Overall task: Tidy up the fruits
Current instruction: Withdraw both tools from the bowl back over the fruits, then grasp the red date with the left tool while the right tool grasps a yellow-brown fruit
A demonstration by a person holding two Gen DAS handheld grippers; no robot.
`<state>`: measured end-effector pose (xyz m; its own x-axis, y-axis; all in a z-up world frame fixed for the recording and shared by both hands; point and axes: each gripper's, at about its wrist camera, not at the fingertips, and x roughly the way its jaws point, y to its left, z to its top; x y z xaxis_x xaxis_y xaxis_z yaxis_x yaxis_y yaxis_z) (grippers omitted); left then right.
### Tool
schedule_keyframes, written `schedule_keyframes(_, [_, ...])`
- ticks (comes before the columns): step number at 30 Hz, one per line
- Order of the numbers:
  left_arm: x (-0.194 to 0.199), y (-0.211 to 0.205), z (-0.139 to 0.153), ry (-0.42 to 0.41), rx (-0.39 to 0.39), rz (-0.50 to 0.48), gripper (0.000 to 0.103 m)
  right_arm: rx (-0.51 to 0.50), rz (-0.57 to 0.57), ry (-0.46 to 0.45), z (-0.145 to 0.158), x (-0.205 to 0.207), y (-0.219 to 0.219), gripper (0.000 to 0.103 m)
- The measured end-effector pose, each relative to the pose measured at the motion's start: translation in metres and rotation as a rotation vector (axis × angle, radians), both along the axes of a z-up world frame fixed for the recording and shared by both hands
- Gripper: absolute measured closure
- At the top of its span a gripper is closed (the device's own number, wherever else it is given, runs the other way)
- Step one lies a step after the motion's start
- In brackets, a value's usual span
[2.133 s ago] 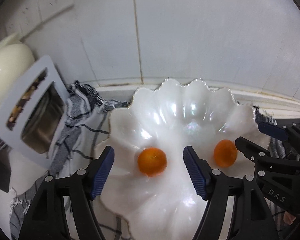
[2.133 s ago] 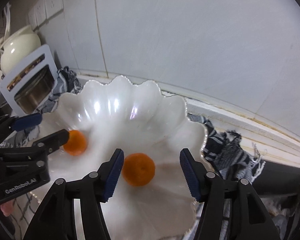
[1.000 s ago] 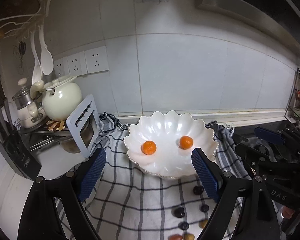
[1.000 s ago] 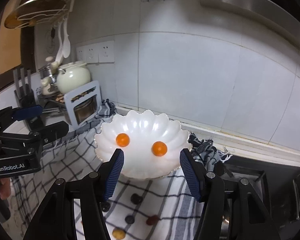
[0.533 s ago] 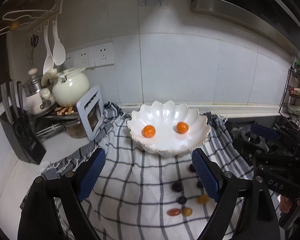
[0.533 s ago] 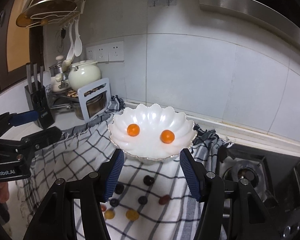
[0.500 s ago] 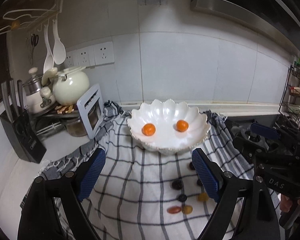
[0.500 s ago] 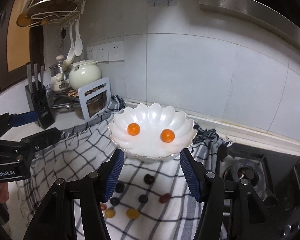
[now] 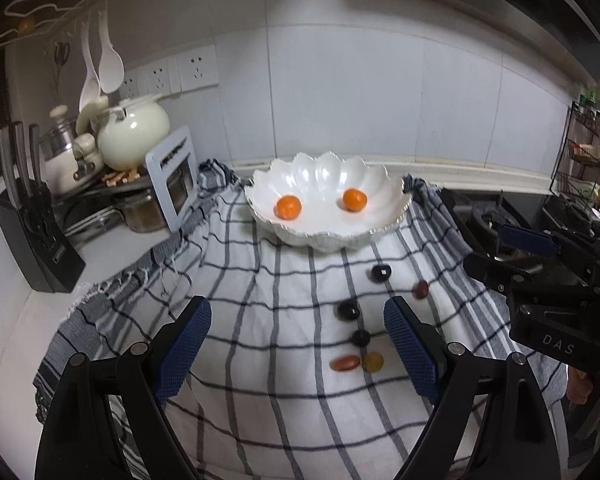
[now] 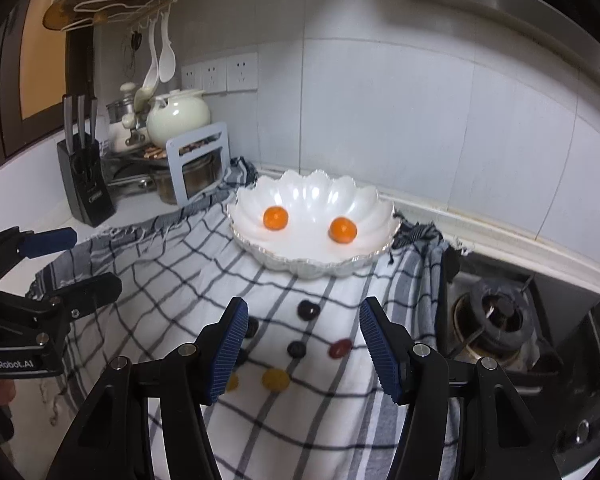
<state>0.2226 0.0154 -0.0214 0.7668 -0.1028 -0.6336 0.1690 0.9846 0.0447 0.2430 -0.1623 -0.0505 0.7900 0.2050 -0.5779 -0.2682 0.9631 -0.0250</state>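
A white scalloped bowl (image 9: pixel 328 236) (image 10: pixel 312 264) stands at the back of a checked cloth (image 9: pixel 260 300) (image 10: pixel 172 280), with two small oranges (image 9: pixel 288 207) (image 10: pixel 276 218) inside. In front of the bowl, several small fruits lie loose on the cloth: dark ones (image 9: pixel 381 273) (image 10: pixel 309 309), a reddish one (image 9: pixel 421 289) (image 10: pixel 340 347), and yellow ones (image 9: pixel 373 361) (image 10: pixel 275 379). My left gripper (image 9: pixel 296 348) hangs open over the cloth, holding nothing. My right gripper (image 10: pixel 303 354) is open too, above the loose fruits.
A knife block (image 9: pixel 36 236), pots, a cream teapot (image 9: pixel 134 128) and a grey rack (image 9: pixel 172 182) crowd the left counter. A gas hob (image 10: pixel 496 320) lies to the right of the cloth. A spice rack (image 9: pixel 588 152) stands at far right. The tiled wall is behind the bowl.
Both grippers have drawn back from the bowl and sunk a little. The bowl looks smaller, and the loose fruits on the cloth have come into fuller view.
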Motion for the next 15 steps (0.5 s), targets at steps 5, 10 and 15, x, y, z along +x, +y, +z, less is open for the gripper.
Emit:
schedule_keyframes(5, [-0.002,0.0,-0.016,0.027,0.015,-0.02,0.014,-0.007,0.003,0.033,-0.015,-0.004,0.003,0.043])
schedule_keyframes(10, [-0.003,-0.005,-0.032,0.049,0.049,-0.064,0.015,-0.028,0.015,0.079,-0.031,-0.004,0.009,0.043])
schedule_keyframes(15, [-0.003,-0.008,-0.049,0.084,0.055,-0.101,0.018,-0.024,0.01,0.12,-0.046,-0.004,0.01,0.044])
